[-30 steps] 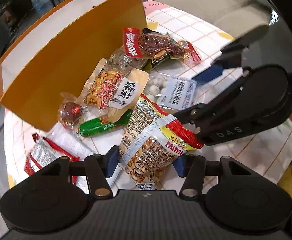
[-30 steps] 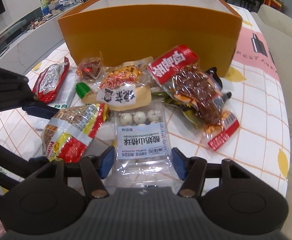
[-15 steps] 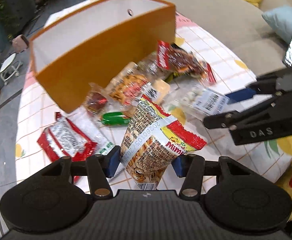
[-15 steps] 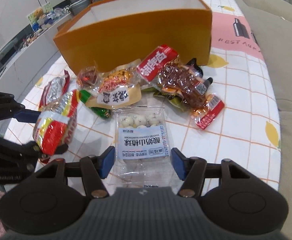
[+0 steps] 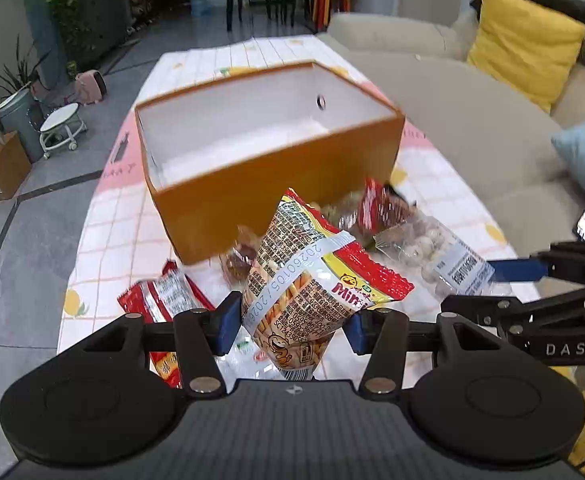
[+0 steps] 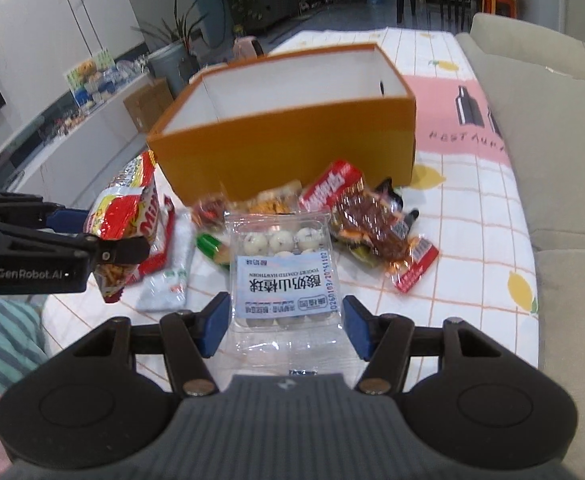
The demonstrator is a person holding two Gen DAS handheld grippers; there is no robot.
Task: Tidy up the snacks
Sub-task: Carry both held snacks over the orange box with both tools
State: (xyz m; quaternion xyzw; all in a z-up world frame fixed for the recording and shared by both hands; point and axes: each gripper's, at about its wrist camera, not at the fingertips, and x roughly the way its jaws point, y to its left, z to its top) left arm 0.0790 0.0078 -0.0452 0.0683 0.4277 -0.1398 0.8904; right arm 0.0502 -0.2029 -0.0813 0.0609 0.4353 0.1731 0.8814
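Note:
My left gripper (image 5: 290, 320) is shut on a red and yellow Mimi snack bag (image 5: 312, 280), held upright above the table. My right gripper (image 6: 284, 320) is shut on a clear pack of white coated balls (image 6: 282, 264), also lifted off the cloth. Each gripper shows in the other's view: the left gripper (image 6: 92, 236) with its Mimi bag (image 6: 124, 216), the right gripper (image 5: 492, 284) with the clear pack (image 5: 432, 252). An open orange box (image 5: 272, 196) with a white, empty inside stands just beyond both; in the right wrist view the box (image 6: 292, 152) sits straight ahead.
Several loose snacks lie between me and the box: a red and silver packet (image 5: 168, 300), a brown meat packet with red label (image 6: 372, 220), a green-wrapped piece (image 6: 210, 246). A beige sofa (image 5: 472, 128) runs along the table's right side.
Both grippers have risen with their packs off the table, and the open top of the orange box has come into view. The left gripper has rolled, levelling its view.

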